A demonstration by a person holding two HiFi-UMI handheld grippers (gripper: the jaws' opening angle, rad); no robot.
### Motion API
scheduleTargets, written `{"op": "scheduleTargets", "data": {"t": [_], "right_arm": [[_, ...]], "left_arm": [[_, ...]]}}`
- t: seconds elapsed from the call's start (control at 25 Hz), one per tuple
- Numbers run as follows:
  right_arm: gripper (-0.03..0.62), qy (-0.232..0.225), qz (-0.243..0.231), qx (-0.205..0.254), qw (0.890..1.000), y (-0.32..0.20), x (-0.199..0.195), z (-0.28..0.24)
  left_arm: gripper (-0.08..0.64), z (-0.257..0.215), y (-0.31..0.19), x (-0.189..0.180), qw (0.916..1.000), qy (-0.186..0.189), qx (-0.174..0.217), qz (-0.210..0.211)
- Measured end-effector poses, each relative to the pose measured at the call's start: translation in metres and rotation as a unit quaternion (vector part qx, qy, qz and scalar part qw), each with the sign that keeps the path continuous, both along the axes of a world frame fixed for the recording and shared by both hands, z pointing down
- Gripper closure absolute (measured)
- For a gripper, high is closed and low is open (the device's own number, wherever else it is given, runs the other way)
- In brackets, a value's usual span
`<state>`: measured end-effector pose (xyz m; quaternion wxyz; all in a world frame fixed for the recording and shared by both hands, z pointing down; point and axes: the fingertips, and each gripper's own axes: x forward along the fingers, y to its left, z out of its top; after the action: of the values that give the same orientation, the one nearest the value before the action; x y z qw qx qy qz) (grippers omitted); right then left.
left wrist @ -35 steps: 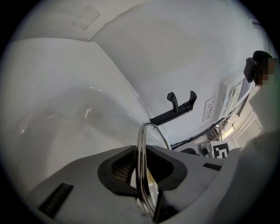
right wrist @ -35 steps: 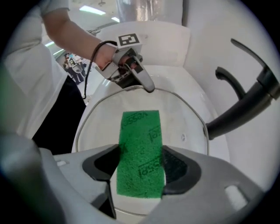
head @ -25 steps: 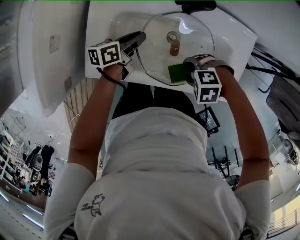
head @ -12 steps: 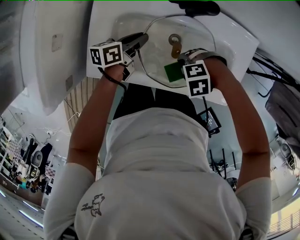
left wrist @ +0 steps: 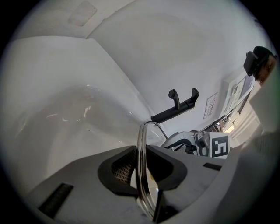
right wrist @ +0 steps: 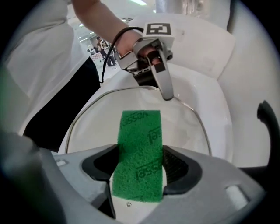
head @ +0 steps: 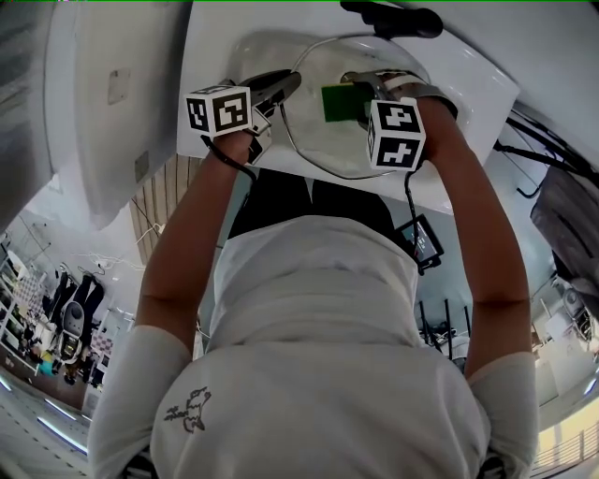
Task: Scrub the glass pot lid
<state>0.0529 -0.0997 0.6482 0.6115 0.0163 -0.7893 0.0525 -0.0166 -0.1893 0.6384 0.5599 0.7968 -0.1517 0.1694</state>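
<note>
The glass pot lid [head: 318, 140] with a metal rim is held over the white sink [head: 459, 70]. My left gripper [head: 284, 86] is shut on the lid's left rim; in the left gripper view the rim [left wrist: 141, 153] runs edge-on between the dark pads. My right gripper [head: 354, 94] is shut on a green scouring pad [head: 339, 101] and points steeply down at the glass. In the right gripper view the pad [right wrist: 140, 153] lies against the lid [right wrist: 92, 127], and the left gripper [right wrist: 166, 94] clamps the far rim. The lid's knob is hidden behind the right gripper.
A black faucet [head: 393, 17] stands at the sink's far side, also visible as the faucet [left wrist: 177, 107] beyond the lid. The person's torso fills the lower head view. A white panel [head: 103, 112] stands to the left of the sink.
My right gripper has slid the green pad from the lid's near edge up across the glass, covering the knob. The left gripper and the lid have stayed put.
</note>
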Motion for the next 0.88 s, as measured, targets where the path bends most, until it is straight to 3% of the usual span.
{"op": "scheduleTargets", "data": {"t": [0.32, 0.56, 0.72, 0.88], "right_arm": [[0.284, 0.020, 0.033, 0.041, 0.998, -0.001, -0.001, -0.006], [0.284, 0.001, 0.115, 0.071, 0.991, -0.011, -0.001, -0.035], [0.284, -0.014, 0.195, 0.080, 0.977, -0.011, -0.001, -0.046], [0.284, -0.040, 0.284, 0.097, 0.953, -0.015, -0.004, -0.068]], "left_arm": [[0.494, -0.001, -0.004, -0.004, 0.9999, -0.008, 0.013, 0.002], [0.477, -0.013, -0.006, -0.004, 0.9997, 0.007, 0.021, 0.000], [0.450, -0.020, -0.020, -0.011, 0.9993, 0.005, 0.034, -0.013], [0.443, -0.039, -0.030, -0.019, 0.9983, -0.001, 0.058, -0.002]]}}
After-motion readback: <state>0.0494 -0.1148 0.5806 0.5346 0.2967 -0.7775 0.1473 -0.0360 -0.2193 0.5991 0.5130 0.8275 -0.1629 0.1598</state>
